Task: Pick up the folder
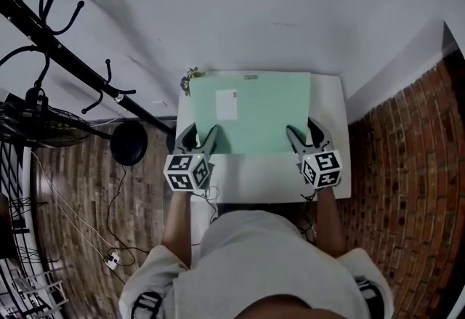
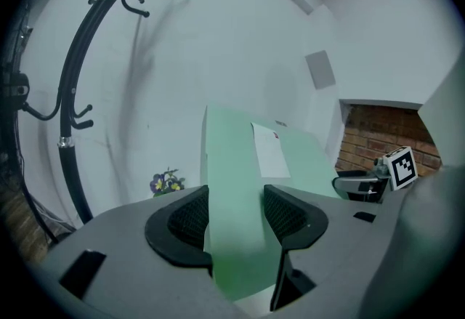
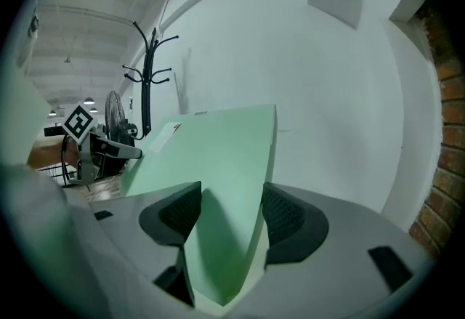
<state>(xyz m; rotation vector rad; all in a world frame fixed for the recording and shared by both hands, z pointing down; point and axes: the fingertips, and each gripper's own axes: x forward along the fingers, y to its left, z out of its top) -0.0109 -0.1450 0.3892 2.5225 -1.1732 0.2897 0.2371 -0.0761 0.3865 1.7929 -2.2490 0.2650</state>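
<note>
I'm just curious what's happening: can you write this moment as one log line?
left gripper: shut on folder | right gripper: shut on folder | folder: over white table

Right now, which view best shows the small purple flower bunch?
The left gripper view: the small purple flower bunch shows whole, left of the pale green folder. The head view shows a tiny tuft; the right gripper view, none.

White wall point(image 1: 254, 5), brick-pattern floor point(image 1: 76, 190) (cables point(image 1: 80, 227) trailing), black coat rack point(image 1: 65, 56), white table point(image 1: 330, 96)
</note>
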